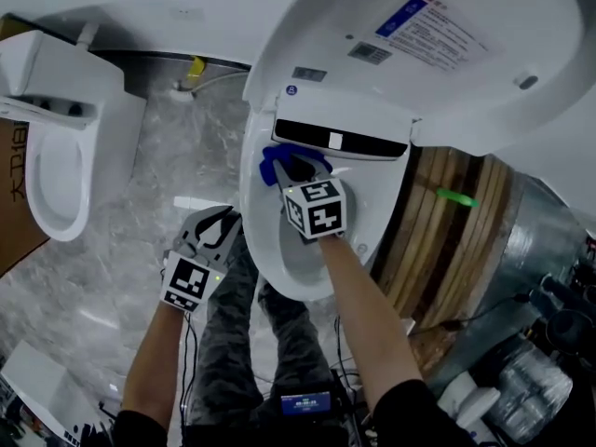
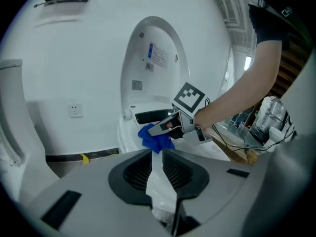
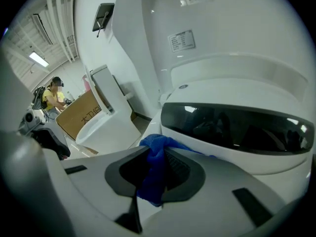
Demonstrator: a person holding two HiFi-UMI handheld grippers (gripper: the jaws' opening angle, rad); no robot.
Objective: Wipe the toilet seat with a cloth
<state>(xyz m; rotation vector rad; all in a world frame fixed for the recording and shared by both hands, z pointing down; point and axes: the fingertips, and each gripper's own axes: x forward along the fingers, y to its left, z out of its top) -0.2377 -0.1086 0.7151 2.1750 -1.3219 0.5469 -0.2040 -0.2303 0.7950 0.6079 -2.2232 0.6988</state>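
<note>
Grey marble floor [image 1: 140,212] below me, w/ a second toilet [image 1: 56,156] far left. Left gripper [image 1: 220,223] hangs low, just left of the toilet seat [image 1: 259,245], jaws a narrow gap apart, nothing btwn them, well clear of the cloth [image 1: 277,161]. Right gripper [image 1: 296,170] is clamped on that blue cloth, which bunches past the tips at the seat's rear, right under the dark panel [image 1: 340,140]. Raised lid [image 1: 466,82] looms behind; wood slats [image 1: 438,231] stand at right.

cloth [image 1: 276,162]: mostly hidden under right gripper [image 1: 298,169] | lid label [image 1: 430,28]: print unreadable | lid [image 1: 484,101]: cropped at top
</note>
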